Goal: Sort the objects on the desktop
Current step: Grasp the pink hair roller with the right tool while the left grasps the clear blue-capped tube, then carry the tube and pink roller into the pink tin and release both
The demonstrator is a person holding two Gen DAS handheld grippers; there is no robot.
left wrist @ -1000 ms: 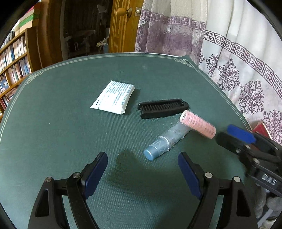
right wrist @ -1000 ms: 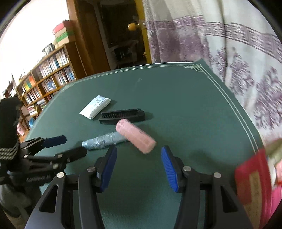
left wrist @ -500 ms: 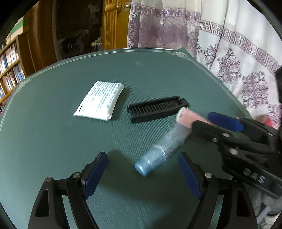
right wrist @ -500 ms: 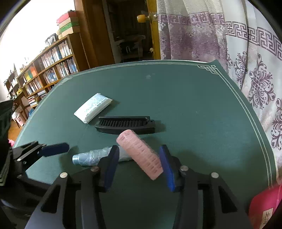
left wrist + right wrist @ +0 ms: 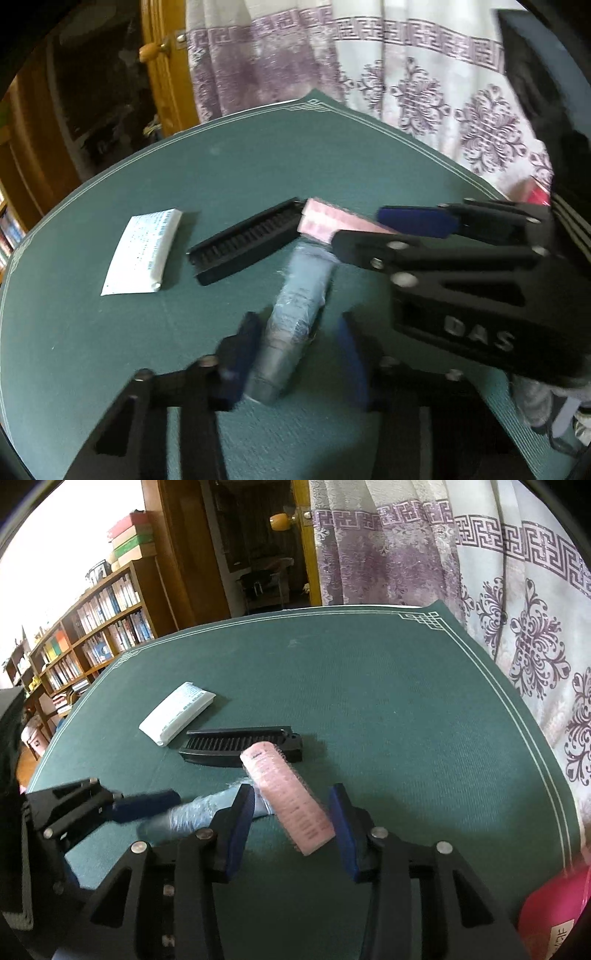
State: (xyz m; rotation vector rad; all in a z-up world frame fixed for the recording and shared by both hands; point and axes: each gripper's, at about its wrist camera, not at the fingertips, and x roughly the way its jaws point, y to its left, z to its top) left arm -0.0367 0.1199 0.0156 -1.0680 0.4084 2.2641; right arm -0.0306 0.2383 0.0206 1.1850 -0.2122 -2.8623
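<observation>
— Where was the pink roller (image 5: pixel 286 797)?
— Lower centre, between the right gripper's (image 5: pixel 291 827) fingers, which had just been closing, not yet gripping.
— And the left gripper (image 5: pixel 295 354)?
— Closing around the blue tube (image 5: pixel 295 306); grip unclear.

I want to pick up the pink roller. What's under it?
The pink roller lies across one end of the clear blue-capped bottle, beside the black comb. The bottle's far tip is hidden beneath the roller, so I cannot see it. Green table lies below both.

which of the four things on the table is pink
The hair roller, lying between the right tool's pads. The comb is black, the packet white, the bottle pale blue.
</observation>
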